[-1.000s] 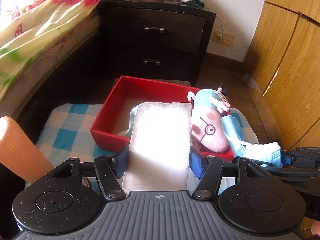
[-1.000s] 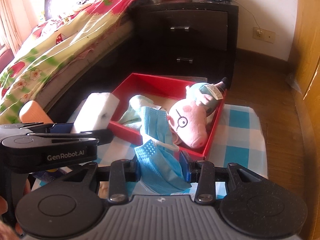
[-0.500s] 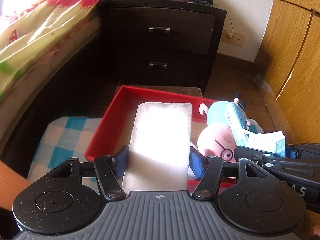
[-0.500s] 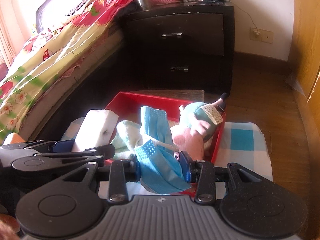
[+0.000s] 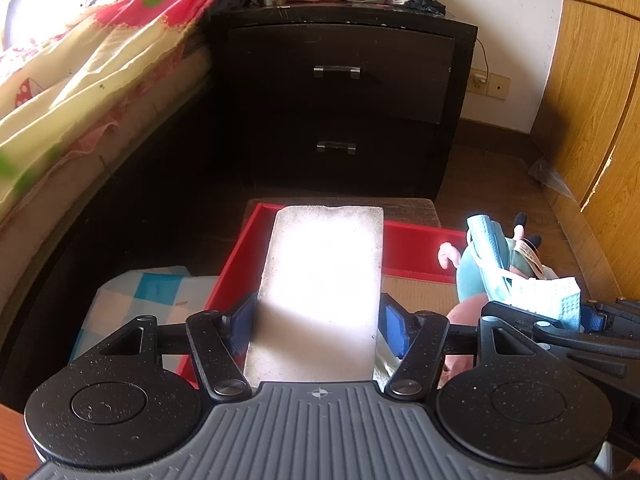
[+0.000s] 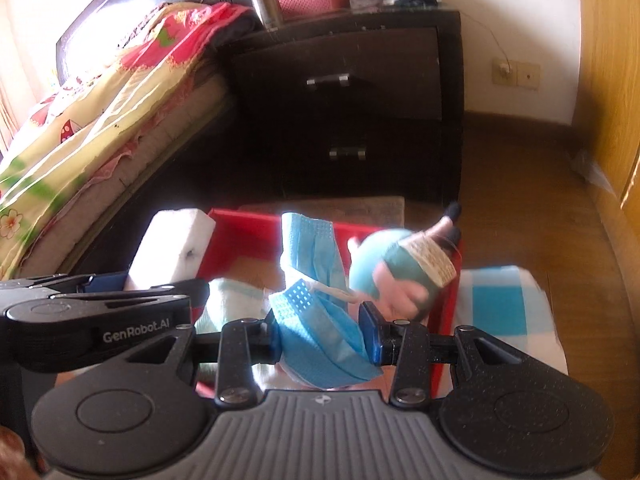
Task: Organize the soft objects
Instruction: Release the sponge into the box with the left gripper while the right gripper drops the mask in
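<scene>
My left gripper [image 5: 318, 326] is shut on a white sponge block [image 5: 324, 280] and holds it above the left part of the red box [image 5: 420, 246]. My right gripper [image 6: 322, 336] is shut on a blue face mask [image 6: 316, 320] that drapes over the box; the mask also shows in the left wrist view [image 5: 532, 292]. A pink pig plush in a teal dress [image 6: 396, 268] lies at the right of the box, next to a pale green cloth [image 6: 232, 300]. The sponge [image 6: 172, 248] and left gripper show at the left of the right wrist view.
The box sits on a blue-checked cloth [image 6: 504, 300]. A dark nightstand [image 5: 344, 92] stands behind it, a bed with a floral quilt [image 5: 80, 64] to the left, wooden wardrobe doors [image 5: 600, 100] to the right.
Both grippers have moved forward and lower over the red box, each still holding its object. The plush now sits closer under the right gripper.
</scene>
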`<state>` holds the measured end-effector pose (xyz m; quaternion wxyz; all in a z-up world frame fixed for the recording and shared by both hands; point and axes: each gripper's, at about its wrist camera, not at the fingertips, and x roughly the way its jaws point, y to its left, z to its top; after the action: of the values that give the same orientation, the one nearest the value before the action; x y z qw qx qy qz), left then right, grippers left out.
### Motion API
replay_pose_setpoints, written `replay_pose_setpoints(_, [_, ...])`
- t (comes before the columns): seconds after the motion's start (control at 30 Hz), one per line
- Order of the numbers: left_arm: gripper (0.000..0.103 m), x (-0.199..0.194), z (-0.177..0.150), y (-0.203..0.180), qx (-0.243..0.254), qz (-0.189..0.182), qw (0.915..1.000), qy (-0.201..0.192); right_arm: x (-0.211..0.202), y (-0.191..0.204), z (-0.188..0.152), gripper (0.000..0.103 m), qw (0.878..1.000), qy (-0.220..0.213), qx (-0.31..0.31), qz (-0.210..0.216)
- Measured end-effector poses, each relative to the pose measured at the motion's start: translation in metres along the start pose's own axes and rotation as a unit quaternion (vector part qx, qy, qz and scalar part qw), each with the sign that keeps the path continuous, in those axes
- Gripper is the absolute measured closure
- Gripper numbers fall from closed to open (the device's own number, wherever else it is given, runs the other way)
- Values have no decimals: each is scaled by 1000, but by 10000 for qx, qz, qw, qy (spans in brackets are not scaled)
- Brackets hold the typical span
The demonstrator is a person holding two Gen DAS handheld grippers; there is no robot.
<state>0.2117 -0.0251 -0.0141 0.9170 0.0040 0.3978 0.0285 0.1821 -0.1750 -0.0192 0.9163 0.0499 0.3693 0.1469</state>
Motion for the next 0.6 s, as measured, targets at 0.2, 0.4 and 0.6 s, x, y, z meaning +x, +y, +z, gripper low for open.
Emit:
replay_pose_setpoints(0.2, [23, 13, 3, 0, 17, 21, 10000, 0, 3, 0, 0, 69, 9992, -265, -132, -268])
replay_pose_setpoints(0.4, [17, 20, -3, -2, 269, 198, 9994, 55, -6, -12, 2, 60, 9995, -272, -41, -176])
replay_pose_setpoints(0.6, [14, 34, -13, 5, 399, 430, 9971, 478, -3, 5, -15, 60, 9956, 409, -421, 725])
